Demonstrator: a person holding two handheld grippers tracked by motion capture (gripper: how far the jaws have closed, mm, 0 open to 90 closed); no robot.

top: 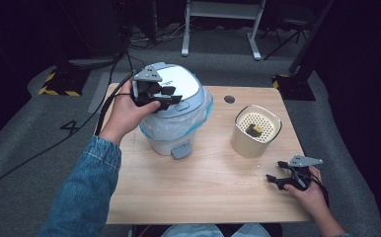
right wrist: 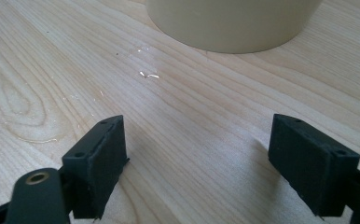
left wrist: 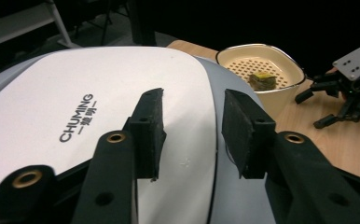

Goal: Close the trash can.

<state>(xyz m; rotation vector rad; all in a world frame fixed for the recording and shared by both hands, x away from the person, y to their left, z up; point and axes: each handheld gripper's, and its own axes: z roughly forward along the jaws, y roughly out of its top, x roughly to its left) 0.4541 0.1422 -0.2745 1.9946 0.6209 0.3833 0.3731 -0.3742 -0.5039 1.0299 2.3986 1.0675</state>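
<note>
Over the white lid [left wrist: 99,116] of the lined bin [top: 176,106], the left tool [top: 161,96] is hovering, jaws partly apart with nothing between them. Right tool [top: 282,177] is resting low on the tabletop [top: 203,187], jaws wide apart, just before the cream container [top: 256,131].

The left hand-held gripper [top: 168,97] and the right hand-held gripper [top: 280,173] are black, each topped by a grey three-cornered plate dotted with small holes, and a black cable trails back from each. Their jaws end in flat, matte black rectangular pads on arms with brass-ringed screw holes behind them. A blue denim sleeve [top: 82,191] covers the forearm behind the left one.
</note>
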